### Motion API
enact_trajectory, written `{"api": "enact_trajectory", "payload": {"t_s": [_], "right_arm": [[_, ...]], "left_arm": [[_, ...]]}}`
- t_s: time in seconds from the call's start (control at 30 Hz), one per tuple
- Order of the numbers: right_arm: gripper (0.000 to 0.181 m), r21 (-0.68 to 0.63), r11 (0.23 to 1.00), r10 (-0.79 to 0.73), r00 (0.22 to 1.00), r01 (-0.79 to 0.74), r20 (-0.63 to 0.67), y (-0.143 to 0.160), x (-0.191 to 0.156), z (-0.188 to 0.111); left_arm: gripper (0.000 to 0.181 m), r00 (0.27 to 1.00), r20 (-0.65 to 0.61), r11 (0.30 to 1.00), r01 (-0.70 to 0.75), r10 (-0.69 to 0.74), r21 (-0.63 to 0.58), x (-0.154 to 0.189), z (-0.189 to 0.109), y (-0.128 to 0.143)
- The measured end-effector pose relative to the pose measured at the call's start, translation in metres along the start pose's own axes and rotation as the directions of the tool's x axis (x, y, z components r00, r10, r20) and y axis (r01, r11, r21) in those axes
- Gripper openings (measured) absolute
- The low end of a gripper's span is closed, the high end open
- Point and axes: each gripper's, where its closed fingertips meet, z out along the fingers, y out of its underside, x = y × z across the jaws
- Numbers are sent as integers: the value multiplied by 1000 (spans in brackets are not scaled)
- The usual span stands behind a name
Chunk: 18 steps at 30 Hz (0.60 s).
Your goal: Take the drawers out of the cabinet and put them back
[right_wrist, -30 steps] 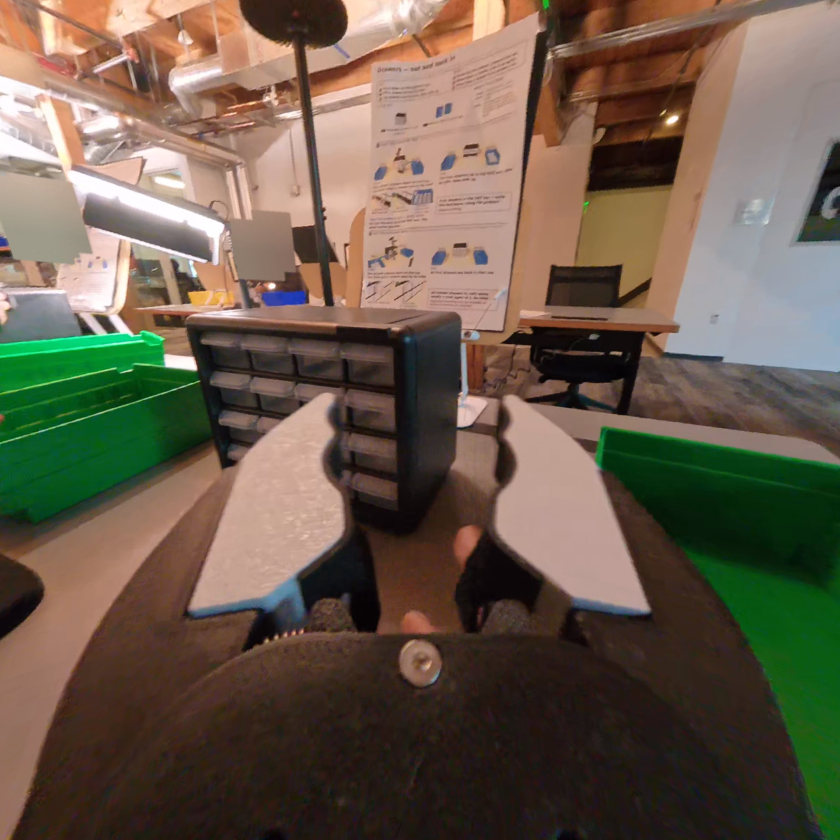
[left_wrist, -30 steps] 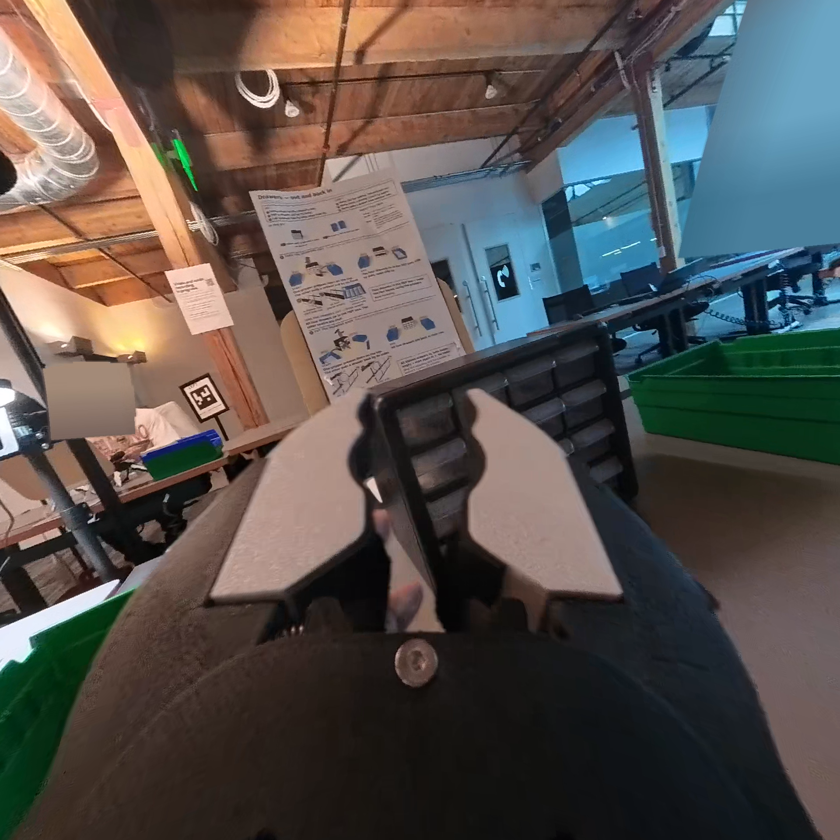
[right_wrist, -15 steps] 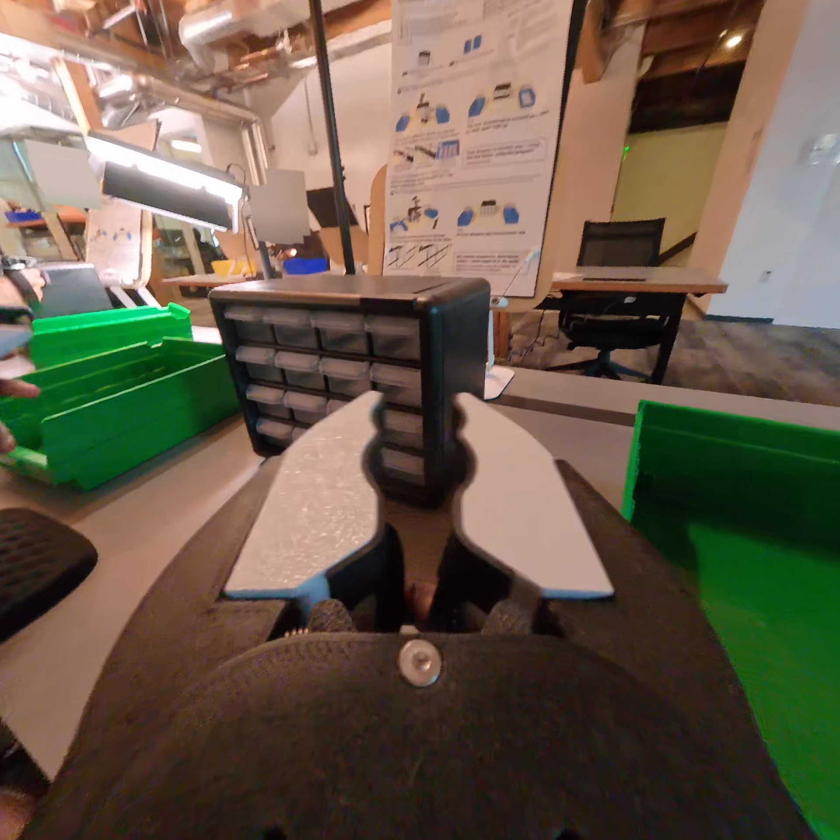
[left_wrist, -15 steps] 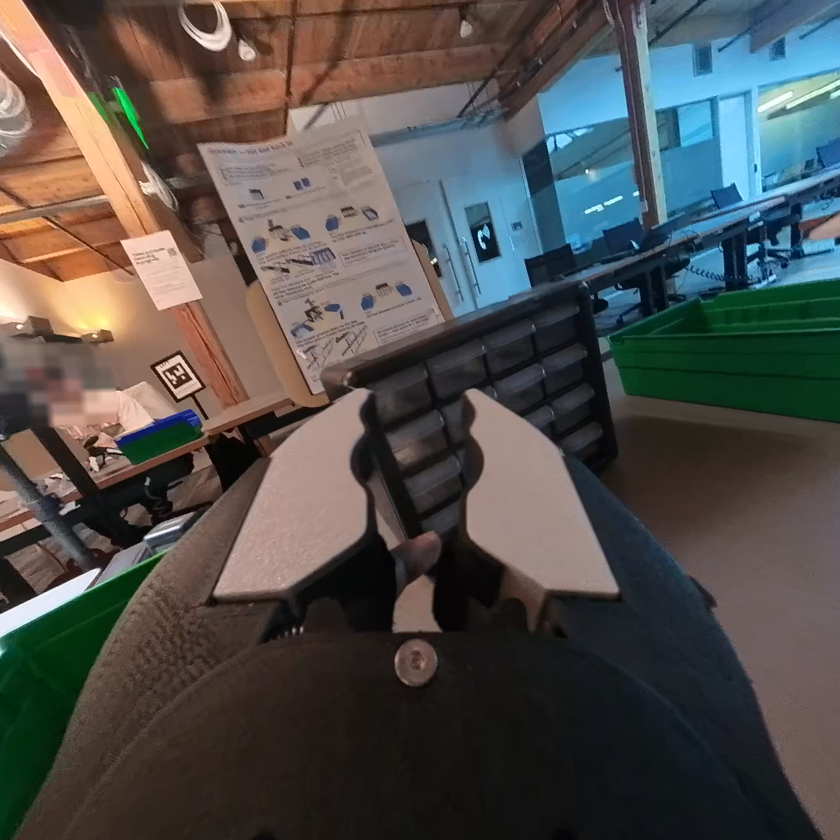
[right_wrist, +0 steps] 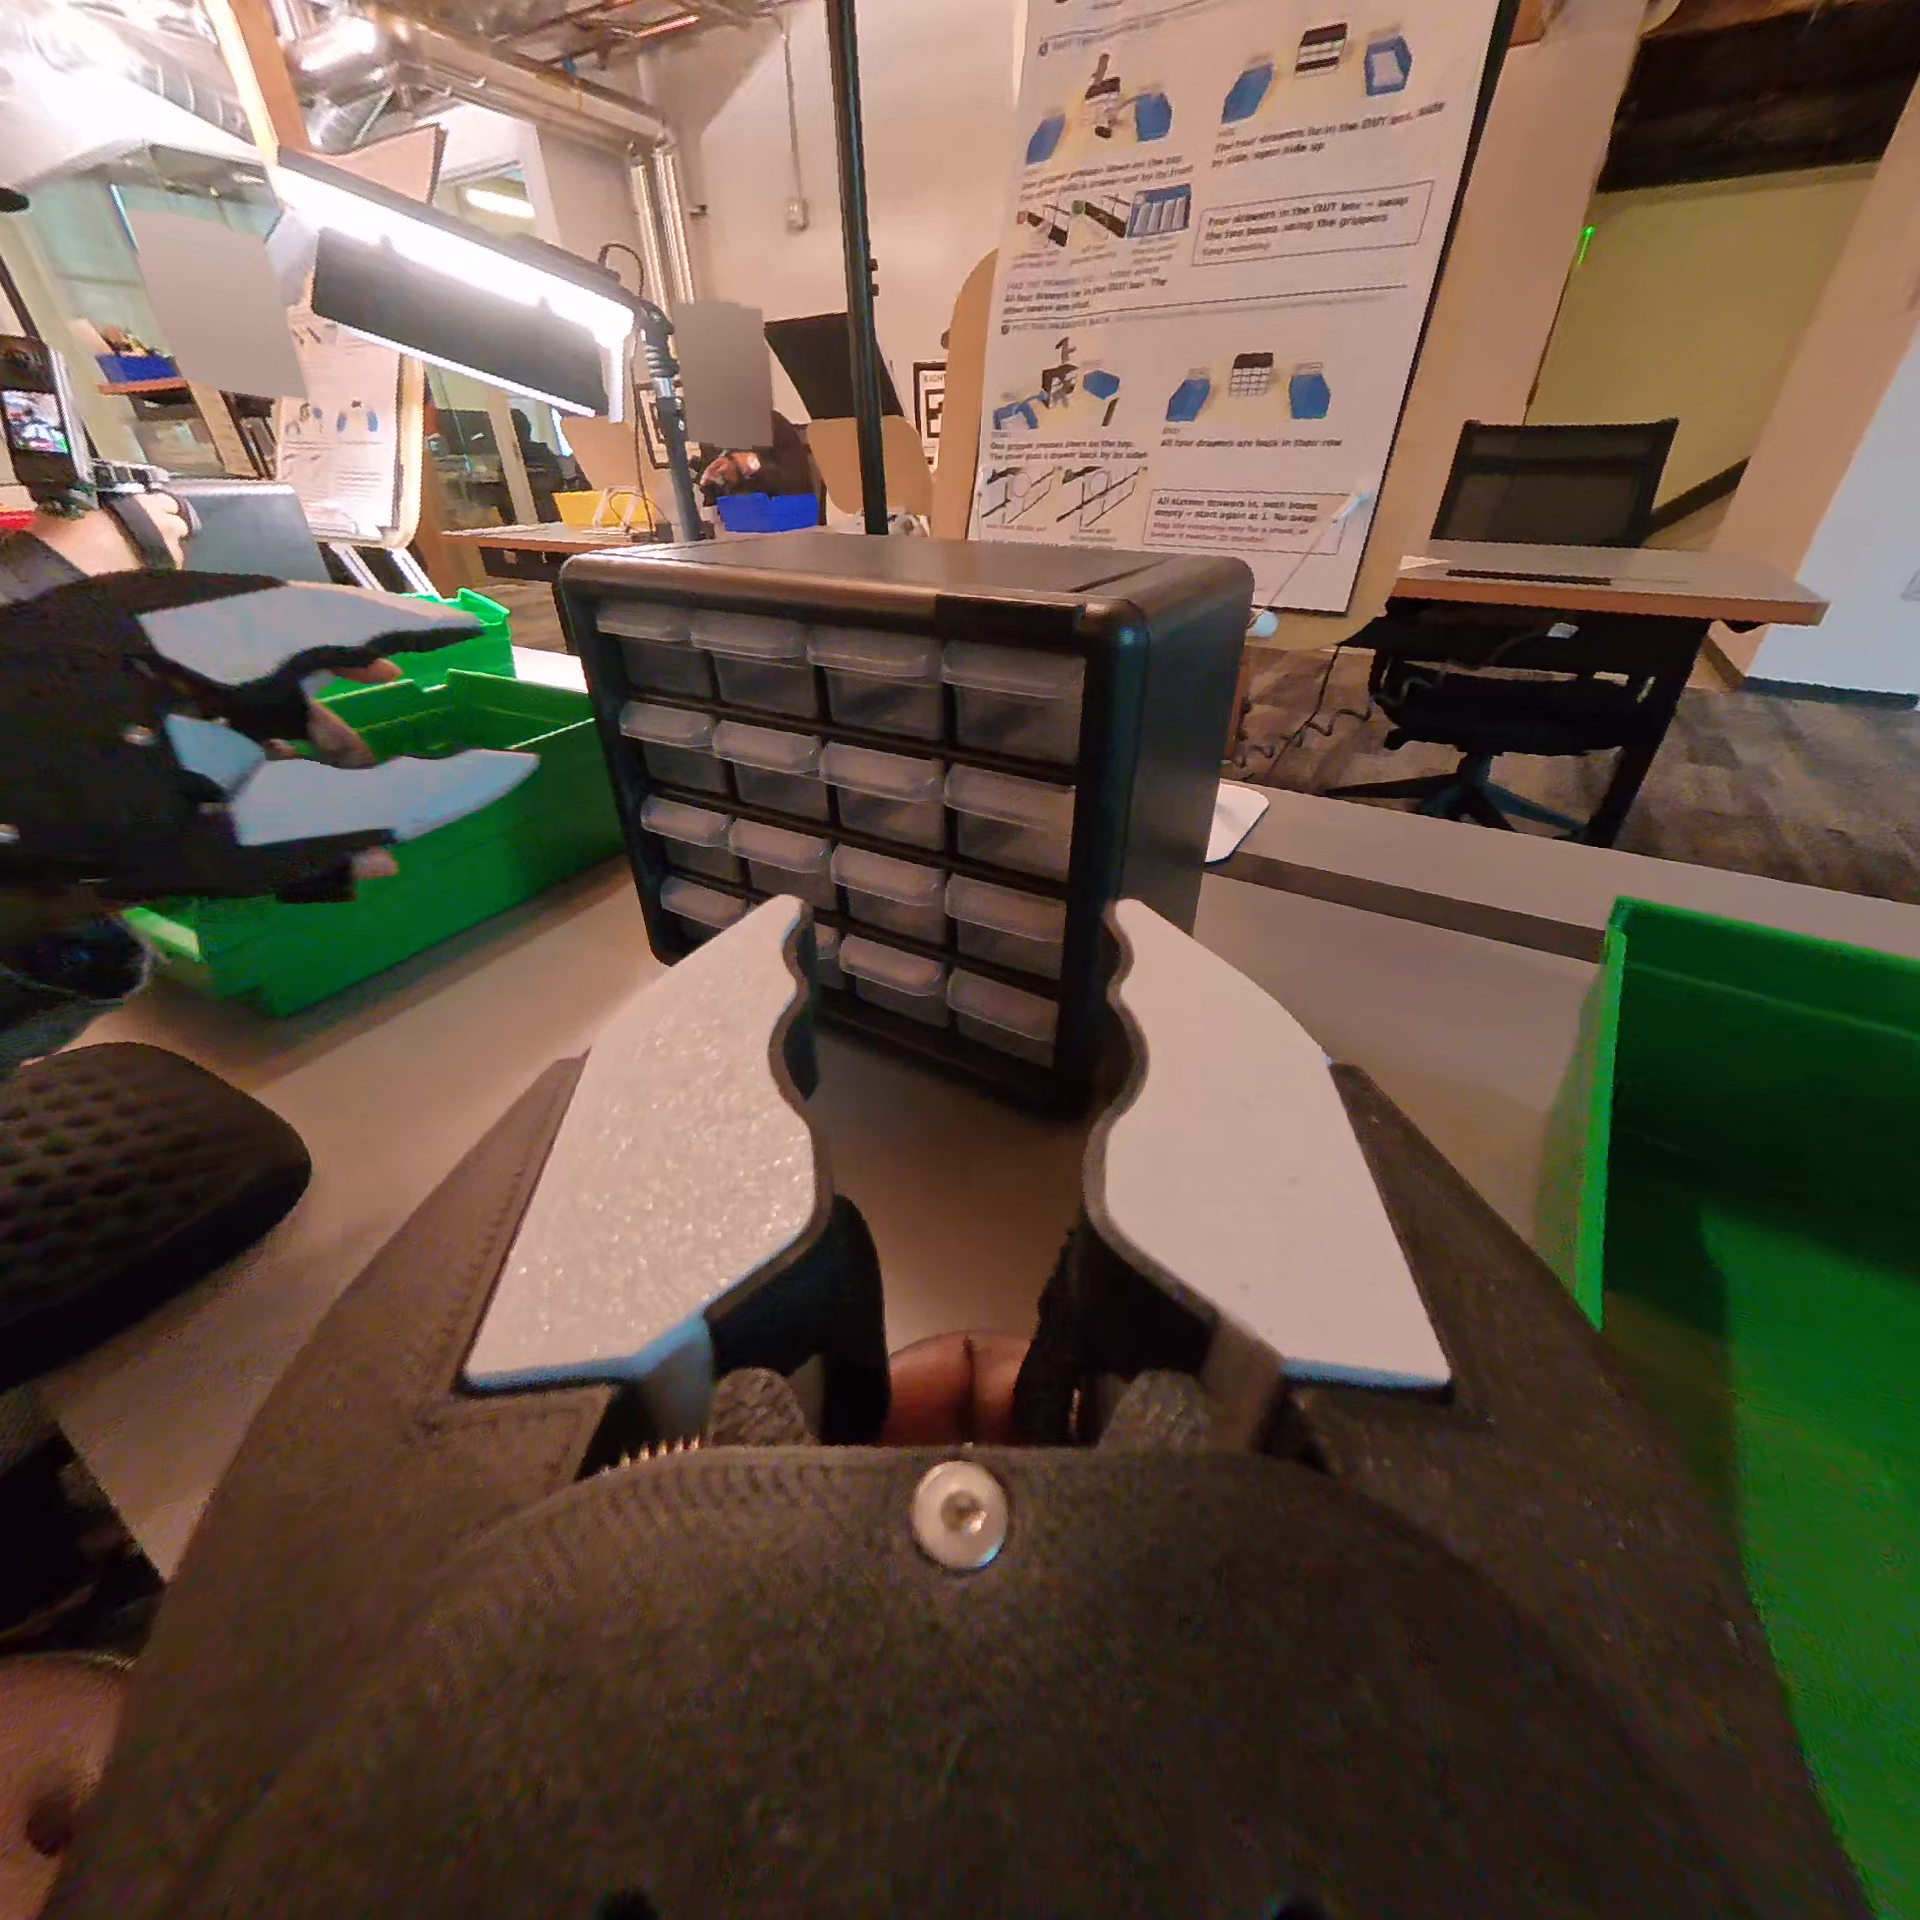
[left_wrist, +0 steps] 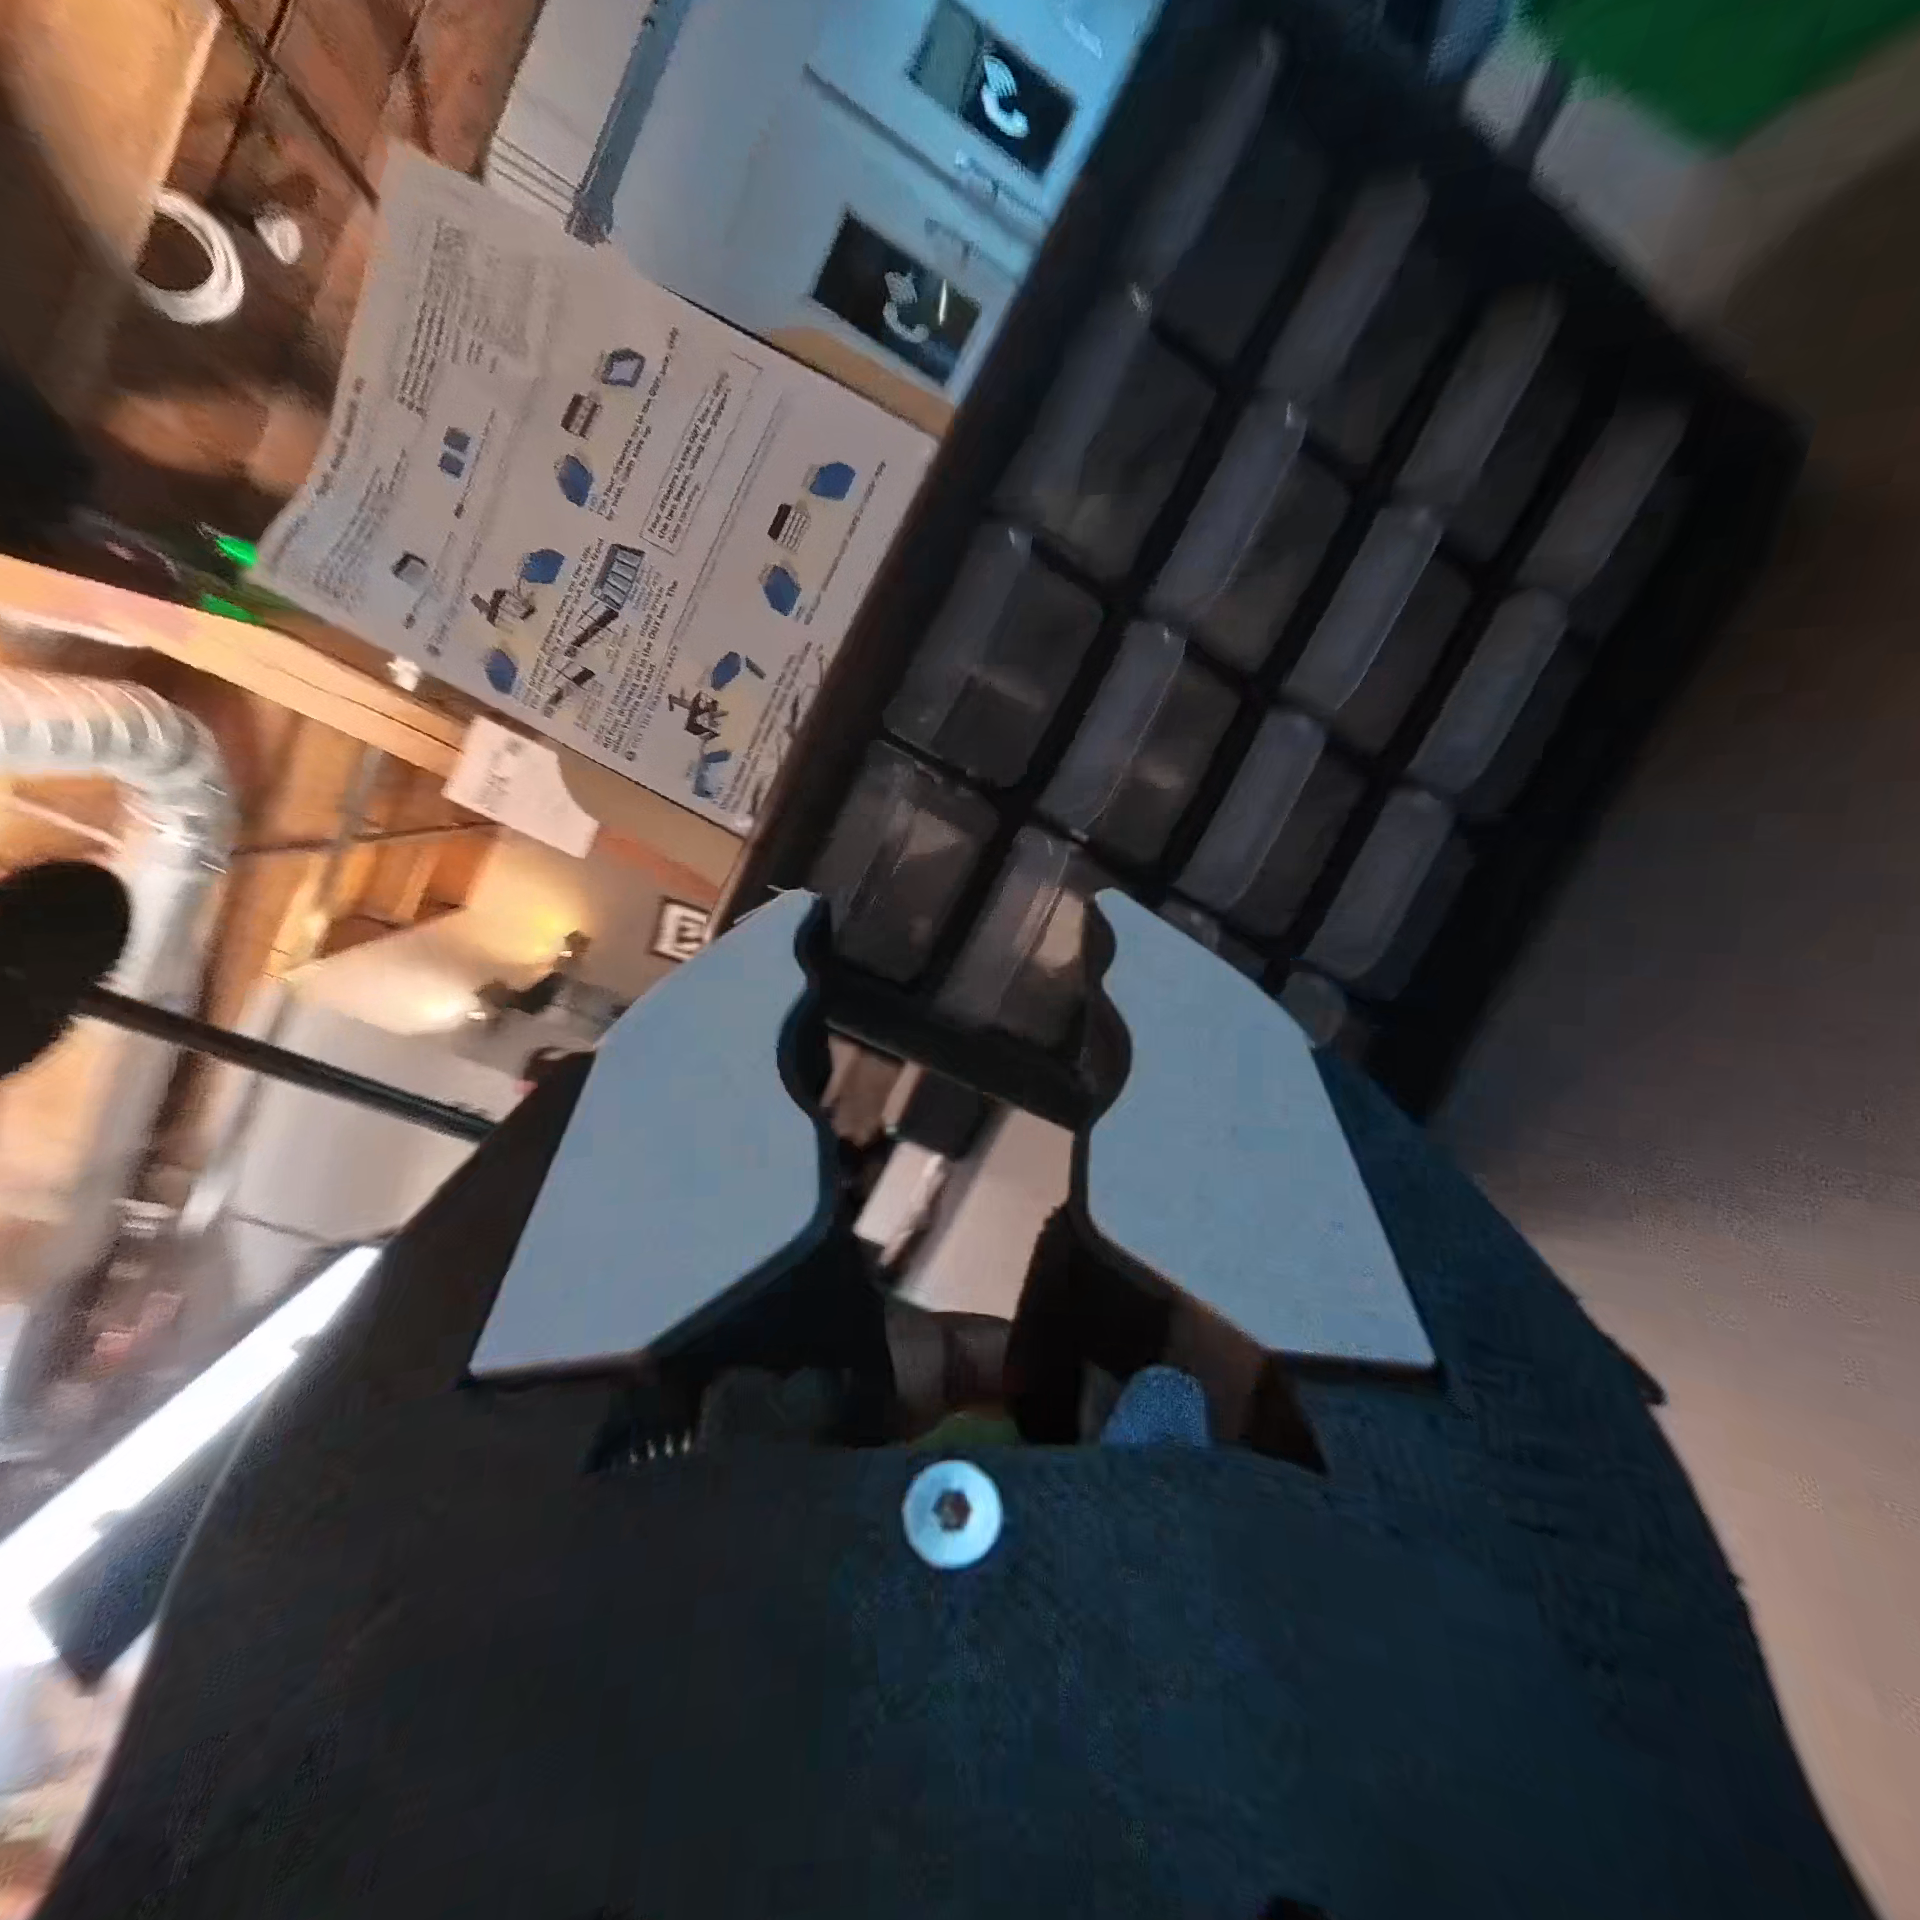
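The black cabinet [right_wrist: 1122,748] stands on the grey table [right_wrist: 416,1060], with several rows of clear drawers [right_wrist: 883,686], all pushed in. My right gripper [right_wrist: 956,914] is open and empty, a short way in front of the cabinet's lower rows. My left gripper [right_wrist: 509,701] is turned on its side, open and empty, to the left of the cabinet and apart from it. In the blurred, tilted left wrist view the left gripper [left_wrist: 951,914] points at the cabinet [left_wrist: 1247,571] near its top-left drawers.
A green bin [right_wrist: 416,831] sits left of the cabinet, behind the left gripper, and another green bin [right_wrist: 1766,1143] sits at the right. A poster board [right_wrist: 1195,260] and a black pole [right_wrist: 862,260] stand behind the cabinet. A black mesh pad [right_wrist: 104,1174] lies at the left edge.
My left gripper has rolled onto its side, moved closer to the cabinet's front and opened wider. My right gripper narrowed half a second ago and has opened wide again.
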Motion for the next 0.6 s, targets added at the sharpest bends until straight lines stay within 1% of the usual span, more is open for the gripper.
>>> {"api": "enact_trajectory", "payload": {"t_s": [0.1,0.2,0.3,0.47,0.57,0.6], "right_arm": [[50,-7,1000,6,1000,-6,7,2,0,1],[49,-4,1000,8,1000,-7,9,2,1,1],[48,-1,1000,8,1000,-8,10,2,1,1],[48,-13,1000,6,1000,-5,18,6,-1,3],[47,-20,1000,-4,1000,4,21,7,-3,4],[47,-22,1000,-9,1000,9,21,8,-3,4]], "left_arm": [[36,987,13,984,-158,159,-79,7,22,20],[25,970,33,962,-234,241,-139,9,36,36],[22,949,51,941,-302,312,-154,10,44,41],[22,937,54,929,-333,345,-160,12,50,42],[8,940,55,931,-325,338,-164,10,53,45],[8,946,55,938,-307,319,-159,11,53,45]]}}
